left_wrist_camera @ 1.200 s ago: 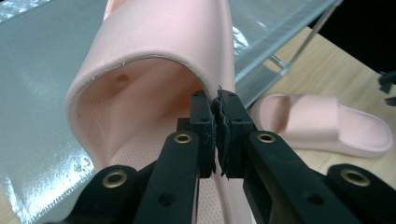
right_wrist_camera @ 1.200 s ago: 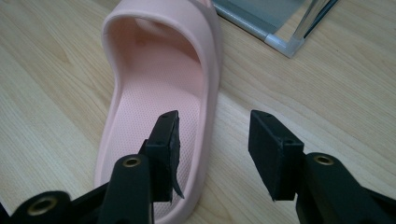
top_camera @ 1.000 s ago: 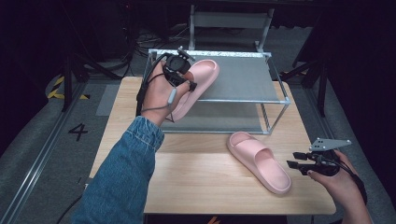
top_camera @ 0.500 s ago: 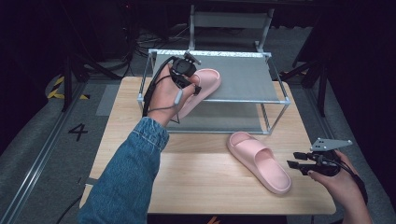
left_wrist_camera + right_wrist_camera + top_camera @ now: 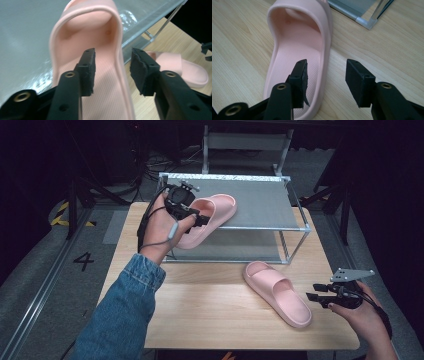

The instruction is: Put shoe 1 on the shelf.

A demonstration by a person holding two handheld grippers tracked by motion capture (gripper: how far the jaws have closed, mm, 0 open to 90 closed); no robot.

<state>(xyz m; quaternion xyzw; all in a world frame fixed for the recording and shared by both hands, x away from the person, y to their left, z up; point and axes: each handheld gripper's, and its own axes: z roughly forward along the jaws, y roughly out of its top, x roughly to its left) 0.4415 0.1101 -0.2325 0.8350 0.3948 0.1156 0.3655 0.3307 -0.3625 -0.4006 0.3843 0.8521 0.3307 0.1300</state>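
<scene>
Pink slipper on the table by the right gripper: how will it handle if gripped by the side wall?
The slipper on the table looks like thick one-piece moulded foam, so probably light for its size and springy rather than floppy. Its rounded wall may squash between the right gripper fingers. The textured footbed and flat sole suggest it will slide, not roll or tip.

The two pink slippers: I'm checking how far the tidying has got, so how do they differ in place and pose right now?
The slipper on the rack lies on the metal rack's top shelf, heel overhanging its front edge; the slipper on the table lies flat on the wooden table. The first sits at the left claw, whose jaws have just been opening around its side wall; the second's heel side wall lies between the right claw's open jaws. Both are the same pink slide, sole down.
</scene>
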